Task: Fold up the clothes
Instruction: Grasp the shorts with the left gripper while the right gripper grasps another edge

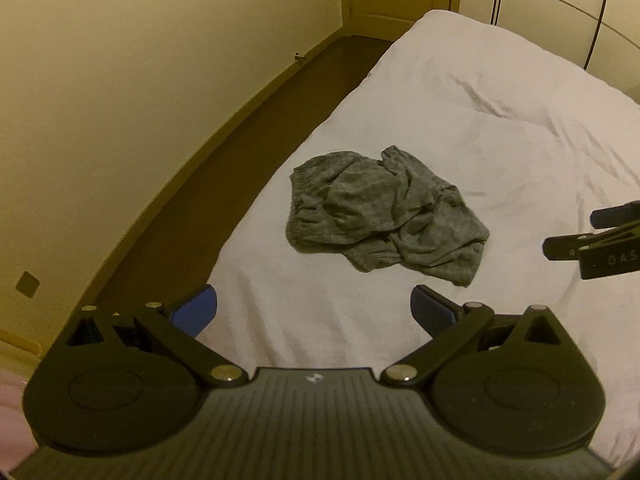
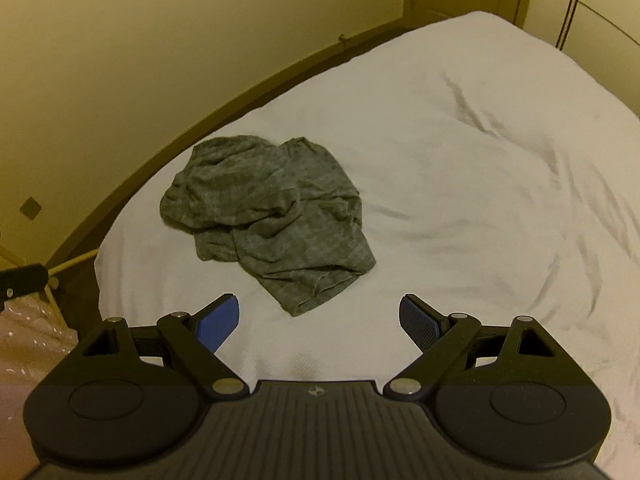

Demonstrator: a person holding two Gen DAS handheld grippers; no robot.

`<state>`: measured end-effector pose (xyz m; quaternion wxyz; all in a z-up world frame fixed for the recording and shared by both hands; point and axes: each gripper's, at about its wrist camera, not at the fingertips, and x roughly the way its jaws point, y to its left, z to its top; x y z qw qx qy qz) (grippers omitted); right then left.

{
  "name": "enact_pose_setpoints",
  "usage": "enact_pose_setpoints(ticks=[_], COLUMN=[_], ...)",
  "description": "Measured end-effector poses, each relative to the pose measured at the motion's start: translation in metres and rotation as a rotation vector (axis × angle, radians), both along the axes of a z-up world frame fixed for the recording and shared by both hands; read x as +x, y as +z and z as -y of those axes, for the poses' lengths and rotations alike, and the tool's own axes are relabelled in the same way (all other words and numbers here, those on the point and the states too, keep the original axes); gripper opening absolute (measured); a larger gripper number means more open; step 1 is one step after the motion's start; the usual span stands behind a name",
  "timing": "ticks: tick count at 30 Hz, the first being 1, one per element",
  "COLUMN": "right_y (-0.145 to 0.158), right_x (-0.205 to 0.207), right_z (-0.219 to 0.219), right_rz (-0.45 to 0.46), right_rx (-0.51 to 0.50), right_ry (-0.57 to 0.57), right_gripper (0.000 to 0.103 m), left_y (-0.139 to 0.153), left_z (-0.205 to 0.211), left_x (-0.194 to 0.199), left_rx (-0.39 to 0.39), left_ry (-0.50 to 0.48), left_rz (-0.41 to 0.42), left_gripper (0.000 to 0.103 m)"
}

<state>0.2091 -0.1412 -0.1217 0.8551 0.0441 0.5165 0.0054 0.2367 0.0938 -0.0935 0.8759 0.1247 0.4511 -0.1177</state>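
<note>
Taking the grey garment (image 1: 384, 212) as the landmark: it lies crumpled on the white bedcover (image 1: 500, 128), a soft, mottled knit heaped into an uneven mound of folds, with a gathered, ribbed band (an elastic waist, by the look of it) along its left edge in the left wrist view and a loose hemmed flap spilling toward the cameras.

Left of the garment, past the edge of the bed, a strip of dark floor (image 1: 240, 128) runs along a smooth, pale yellow wall (image 1: 140, 60) with a darker skirting at its foot.

Near side of the garment, the left gripper (image 1: 314, 312) hovers over bare cover — its jaws stand wide apart, nothing between them. Its fingers (image 1: 196, 314) carry matte blue pads on black hinged arms with round metal pivots, above a ribbed black body.

The right gripper (image 2: 319, 322) is held likewise on the near side of the garment, jaws spread wide and empty, one blue pad showing a fine dimpled grip texture; the garment's hemmed flap reaches down close to the gap without touching either finger.

Right of the garment the bedcover swells into soft creases and shallow ridges — a faintly textured weave.
</note>
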Motion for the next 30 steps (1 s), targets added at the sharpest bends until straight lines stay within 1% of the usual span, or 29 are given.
enact_pose_setpoints(ticks=[3,7,10,13,15,16,18,20,22,24,25,26,27,28,29,30], right_y=[0.001,-0.001,-0.008,-0.018,-0.029,-0.034,-0.045,-0.056,-0.066,-0.076,-0.081,-0.085,-0.090,-0.094,-0.098,-0.102], right_x=[0.000,0.004,0.010,0.021,0.031,0.037,0.052,0.067,0.080,0.091,0.095,0.099,0.102,0.105,0.106,0.108], right_z=[-0.001,-0.005,-0.008,-0.012,-0.020,-0.027,-0.043,-0.063,-0.085,-0.105,-0.114,-0.123,-0.131,-0.138,-0.144,-0.151], right_rz=[0.030,0.075,0.060,0.029,0.013,0.013,0.017,0.029,0.048,0.066,0.073,0.080,0.087,0.097,0.108,0.119], right_rx=[-0.005,-0.060,-0.101,-0.105,-0.122,-0.130,-0.156,-0.196,-0.243,-0.288,-0.308,-0.327,-0.345,-0.367,-0.390,-0.414], right_ry=[0.013,0.051,0.035,0.013,0.027,0.046,0.107,0.186,0.291,0.393,0.437,0.479,0.522,0.560,0.595,0.630], right_gripper=[0.089,0.088,0.088,0.088,0.087,0.087,0.087,0.087,0.086,0.086,0.085,0.085,0.085,0.085,0.085,0.085], left_y=[-0.007,-0.027,-0.048,-0.072,-0.091,-0.101,-0.120,-0.139,-0.156,-0.171,-0.175,-0.177,-0.177,-0.173,-0.169,-0.163], left_z=[0.000,0.004,0.011,0.018,0.020,0.020,0.021,0.022,0.019,0.016,0.015,0.013,0.012,0.010,0.008,0.006], left_x=[0.011,0.036,0.059,0.084,0.100,0.108,0.119,0.123,0.129,0.140,0.146,0.152,0.156,0.159,0.162,0.165], left_rx=[0.025,0.087,0.127,0.177,0.213,0.225,0.274,0.351,0.397,0.424,0.414,0.393,0.362,0.333,0.308,0.269], left_ry=[-0.040,-0.149,-0.254,-0.378,-0.451,-0.484,-0.588,-0.739,-0.871,-0.957,-0.987,-1.011,-1.028,-1.029,-1.024,-1.011], left_rz=[0.009,0.045,0.043,0.044,0.041,0.037,0.053,0.116,0.148,0.152,0.137,0.115,0.098,0.099,0.109,0.113], left_gripper=[0.102,0.101,0.093,0.091,0.088,0.083,0.079,0.077,0.075,0.061,0.052,0.040,0.031,0.019,0.015,0.014])
